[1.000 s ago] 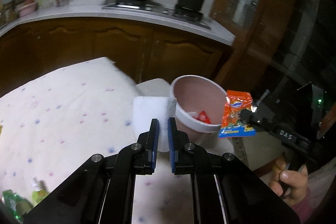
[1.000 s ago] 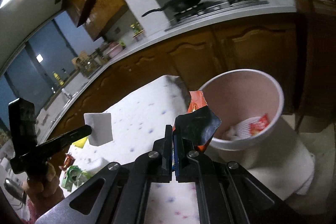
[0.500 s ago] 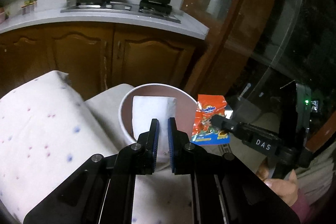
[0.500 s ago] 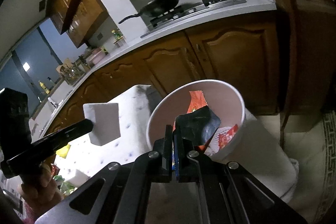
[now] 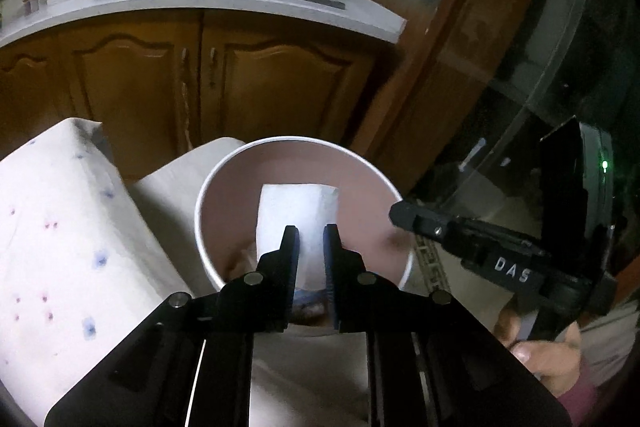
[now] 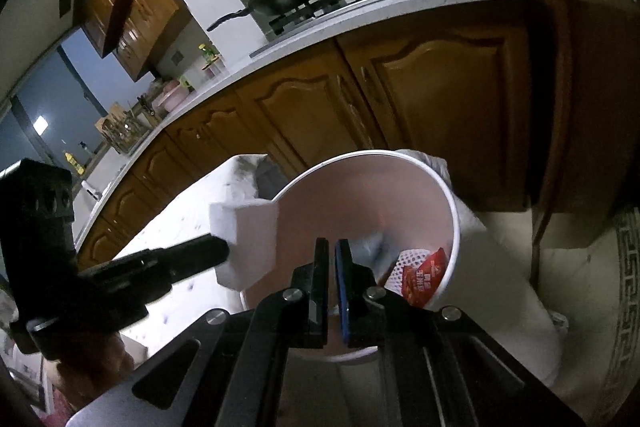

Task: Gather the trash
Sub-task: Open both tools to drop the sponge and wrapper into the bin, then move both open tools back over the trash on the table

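Hovering over the bin (image 5: 404,259), right gripper (image 6: 331,247) newly wrapper-free, jaws near-together; left gripper (image 5: 311,233) jaws pinching tissue (image 5: 298,211).

We can read only one text clearly: the white letters "DAS" on the black body of the right gripper (image 5: 404,213), seen from the left wrist view. In the right wrist view, the red snack wrapper (image 6: 424,275) lying inside the white bin (image 6: 450,203) carries pale printed characters, but we find them too small and blurred to make out.
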A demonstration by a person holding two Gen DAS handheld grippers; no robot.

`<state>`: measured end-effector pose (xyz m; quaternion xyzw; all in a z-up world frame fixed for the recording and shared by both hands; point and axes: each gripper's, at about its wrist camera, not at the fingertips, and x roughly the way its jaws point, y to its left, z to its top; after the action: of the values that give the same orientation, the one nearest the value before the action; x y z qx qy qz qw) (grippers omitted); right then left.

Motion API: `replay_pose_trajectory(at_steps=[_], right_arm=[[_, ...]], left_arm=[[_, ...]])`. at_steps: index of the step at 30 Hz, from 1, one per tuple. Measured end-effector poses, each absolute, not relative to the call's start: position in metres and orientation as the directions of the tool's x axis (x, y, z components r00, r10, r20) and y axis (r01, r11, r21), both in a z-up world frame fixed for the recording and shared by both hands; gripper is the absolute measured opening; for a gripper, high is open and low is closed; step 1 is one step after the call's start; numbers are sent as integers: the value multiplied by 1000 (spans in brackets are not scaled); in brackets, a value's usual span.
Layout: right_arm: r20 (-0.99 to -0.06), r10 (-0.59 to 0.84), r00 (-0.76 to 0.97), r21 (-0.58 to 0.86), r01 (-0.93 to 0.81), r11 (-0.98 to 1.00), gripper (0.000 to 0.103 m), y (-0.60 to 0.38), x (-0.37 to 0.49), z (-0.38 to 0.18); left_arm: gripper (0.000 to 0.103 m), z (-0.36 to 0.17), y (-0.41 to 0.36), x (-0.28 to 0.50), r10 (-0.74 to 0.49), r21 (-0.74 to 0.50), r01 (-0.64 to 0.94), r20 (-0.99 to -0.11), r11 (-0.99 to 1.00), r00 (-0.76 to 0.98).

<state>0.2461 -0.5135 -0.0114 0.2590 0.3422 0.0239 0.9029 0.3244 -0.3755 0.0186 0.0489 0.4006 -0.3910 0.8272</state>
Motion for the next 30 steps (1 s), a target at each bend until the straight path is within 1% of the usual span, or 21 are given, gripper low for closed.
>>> replay_pose_trajectory(at_steps=[2,4,5,6,7,10,11,12,14,16,17,20,27,30], right_arm=[[-602,222,767,494,139,858,15,-516,245,-12],[-597,219,772,502,147,852,21,-518,242,-13],[-594,220,774,507,148,849,24,-519,241,-13],[-590,219,777,511,150,846,25,-520,239,-13],[-587,215,781,513,153,844,30,-520,237,-13],[-579,208,788,517,158,841,33,-521,233,-10],[-575,207,791,520,158,839,37,-521,231,-9],[-570,207,796,523,157,838,39,-520,228,-7],[-559,202,804,526,155,836,49,-518,222,-3],[-545,205,813,534,148,833,56,-515,216,0],[-542,206,815,536,145,832,60,-512,215,1],[-530,219,819,542,129,830,68,-505,210,4],[-513,265,817,558,83,826,69,-476,202,10],[-503,295,812,562,49,825,71,-459,200,12]], left_arm=[[30,17,-373,323,-604,-234,683,-705,692,372],[37,16,-368,321,-598,-227,677,-705,700,381],[44,15,-367,321,-596,-233,672,-709,702,377],[44,14,-365,321,-598,-238,671,-708,703,376],[44,14,-363,320,-597,-241,666,-709,706,376],[45,13,-355,317,-598,-260,650,-711,714,371],[46,13,-352,316,-603,-268,648,-707,712,369],[50,14,-346,312,-605,-274,642,-703,716,374],[55,15,-336,307,-599,-274,627,-698,730,392],[59,16,-323,301,-591,-274,610,-696,744,408],[62,16,-318,299,-587,-275,602,-696,750,414],[63,19,-292,287,-591,-291,583,-685,759,427],[73,28,-235,258,-555,-272,527,-660,805,506],[73,31,-209,247,-537,-270,498,-650,824,537]])
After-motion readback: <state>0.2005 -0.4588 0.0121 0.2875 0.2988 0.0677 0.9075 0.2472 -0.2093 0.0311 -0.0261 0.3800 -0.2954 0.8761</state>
